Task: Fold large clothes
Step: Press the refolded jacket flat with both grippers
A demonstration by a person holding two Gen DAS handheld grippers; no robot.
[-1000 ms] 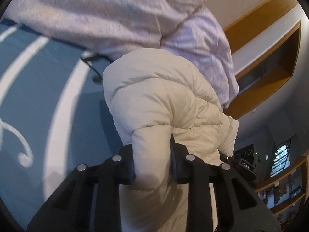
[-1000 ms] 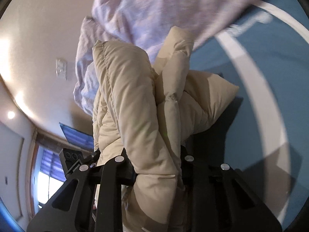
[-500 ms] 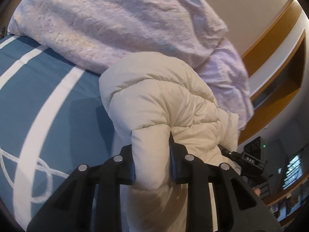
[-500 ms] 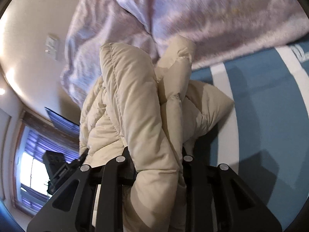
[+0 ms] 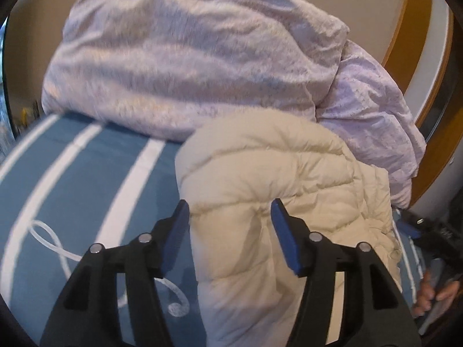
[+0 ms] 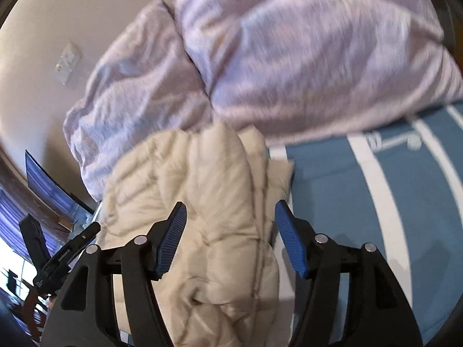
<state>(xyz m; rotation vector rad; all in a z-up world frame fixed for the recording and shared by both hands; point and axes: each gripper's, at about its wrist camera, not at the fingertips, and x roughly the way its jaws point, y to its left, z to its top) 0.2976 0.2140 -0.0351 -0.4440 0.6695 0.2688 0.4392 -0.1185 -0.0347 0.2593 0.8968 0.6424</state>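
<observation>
A cream puffer jacket (image 5: 275, 167) lies bunched in a thick fold on the blue bed cover with white stripes (image 5: 72, 173). My left gripper (image 5: 230, 202) is opening. Its blue pads stand either side of a padded fold and no longer squeeze it. In the right wrist view the same jacket (image 6: 202, 173) lies below my right gripper (image 6: 230, 204). Those jaws are opening too, with the quilted cloth between them and the pads clear of it. A person's hand (image 5: 431, 292) holds the right gripper at the jacket's far side.
A heap of lilac bedding (image 5: 188, 57) (image 6: 289, 43) rises right behind the jacket against the wall. A wooden frame (image 5: 416, 29) stands at the right. The striped bed cover (image 6: 332, 188) stretches out beside the jacket. A wall switch (image 6: 68, 62) sits on the beige wall.
Both grippers were clamped on folds of the jacket and have now spread their jaws and let go. Both views have tilted and pulled back, and the jacket has settled lower on the bed.
</observation>
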